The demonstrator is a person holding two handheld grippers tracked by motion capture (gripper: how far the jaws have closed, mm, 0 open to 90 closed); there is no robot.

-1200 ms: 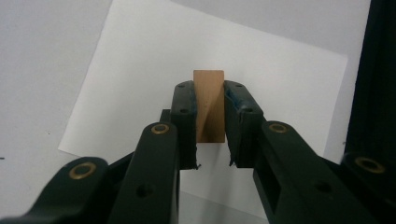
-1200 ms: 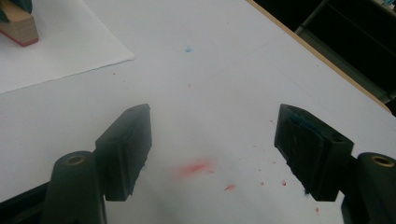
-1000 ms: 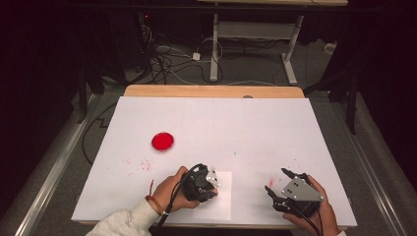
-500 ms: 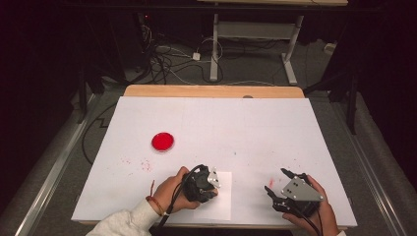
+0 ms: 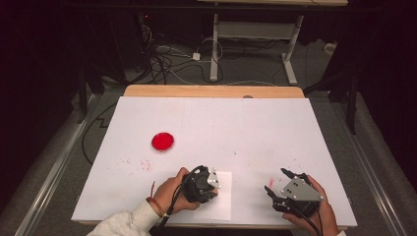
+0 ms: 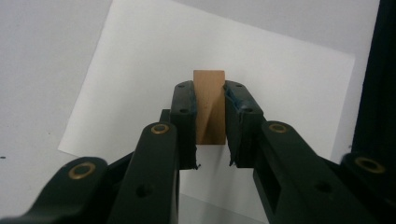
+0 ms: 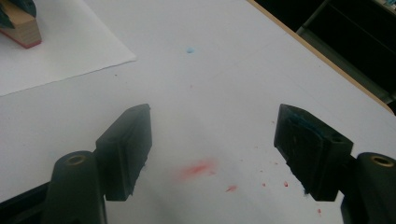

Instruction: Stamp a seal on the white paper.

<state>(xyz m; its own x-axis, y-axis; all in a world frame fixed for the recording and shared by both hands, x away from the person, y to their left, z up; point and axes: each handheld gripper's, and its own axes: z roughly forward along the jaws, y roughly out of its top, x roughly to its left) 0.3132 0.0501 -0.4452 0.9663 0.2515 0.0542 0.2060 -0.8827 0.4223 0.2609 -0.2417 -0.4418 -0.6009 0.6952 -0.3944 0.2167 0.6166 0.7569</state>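
A small wooden stamp block (image 6: 208, 109) is clamped between the pads of my left gripper (image 6: 209, 95), which is shut on it. The block is over a white paper sheet (image 6: 140, 60). In the right gripper view the block (image 7: 18, 25) shows a red underside that rests on or just above that sheet (image 7: 60, 46). In the high view my left gripper (image 5: 214, 183) sits at the near middle of the table, over the sheet (image 5: 221, 206). My right gripper (image 5: 276, 180) hovers at the near right, open and holding nothing (image 7: 212, 135). A round red ink pad (image 5: 163, 141) lies at the left.
A large white cover (image 5: 211, 128) spans the table, with red ink specks (image 7: 198, 169) under my right gripper and more (image 5: 142, 164) near the ink pad. A wooden table edge (image 5: 211, 91) runs along the back. Cables and desk legs lie on the floor beyond.
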